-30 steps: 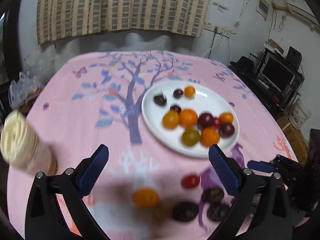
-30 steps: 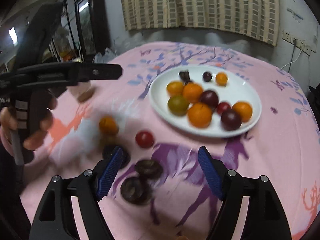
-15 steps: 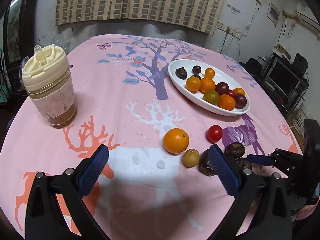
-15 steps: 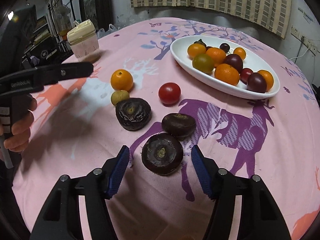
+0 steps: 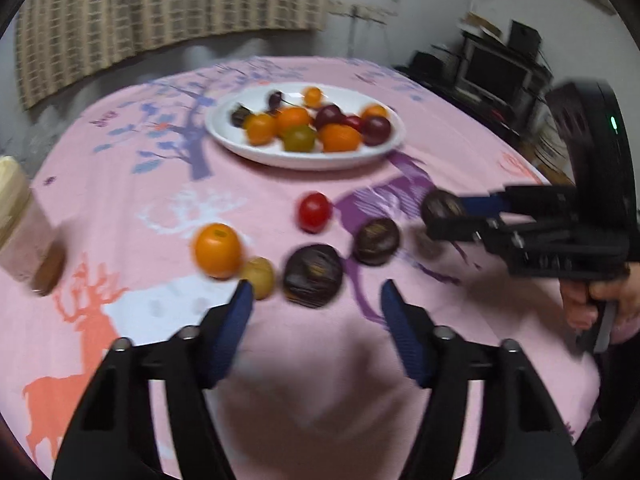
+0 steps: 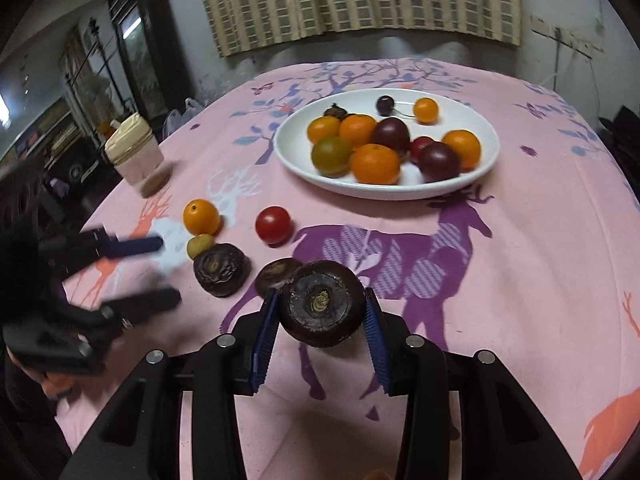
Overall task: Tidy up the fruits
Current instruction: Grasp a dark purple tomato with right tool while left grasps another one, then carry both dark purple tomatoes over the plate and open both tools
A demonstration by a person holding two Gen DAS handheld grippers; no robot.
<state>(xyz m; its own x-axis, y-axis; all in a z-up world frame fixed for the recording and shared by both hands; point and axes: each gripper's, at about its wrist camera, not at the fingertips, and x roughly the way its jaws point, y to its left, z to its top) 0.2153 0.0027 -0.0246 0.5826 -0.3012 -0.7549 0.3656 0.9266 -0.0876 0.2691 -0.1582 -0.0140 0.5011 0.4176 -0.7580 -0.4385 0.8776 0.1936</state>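
Note:
My right gripper (image 6: 320, 316) is shut on a dark purple mangosteen (image 6: 322, 304) and holds it just above the pink tablecloth; it also shows in the left wrist view (image 5: 442, 207). My left gripper (image 5: 316, 300) is open and empty, just short of a second mangosteen (image 5: 314, 275). A third mangosteen (image 5: 376, 235), a red tomato (image 5: 314, 211), an orange (image 5: 218, 250) and a small yellow-green fruit (image 5: 259, 277) lie loose on the cloth. A white plate (image 6: 486, 136) at the back holds several fruits.
A lidded cup (image 6: 134, 152) with a brown drink stands at the table's left edge. The round table drops off on all sides. A TV and shelves (image 5: 496, 72) stand beyond the table in the left wrist view.
My right gripper closed on the nearest mangosteen and lifted it slightly. My left gripper swung right and forward toward the loose fruits, jaws narrower than before.

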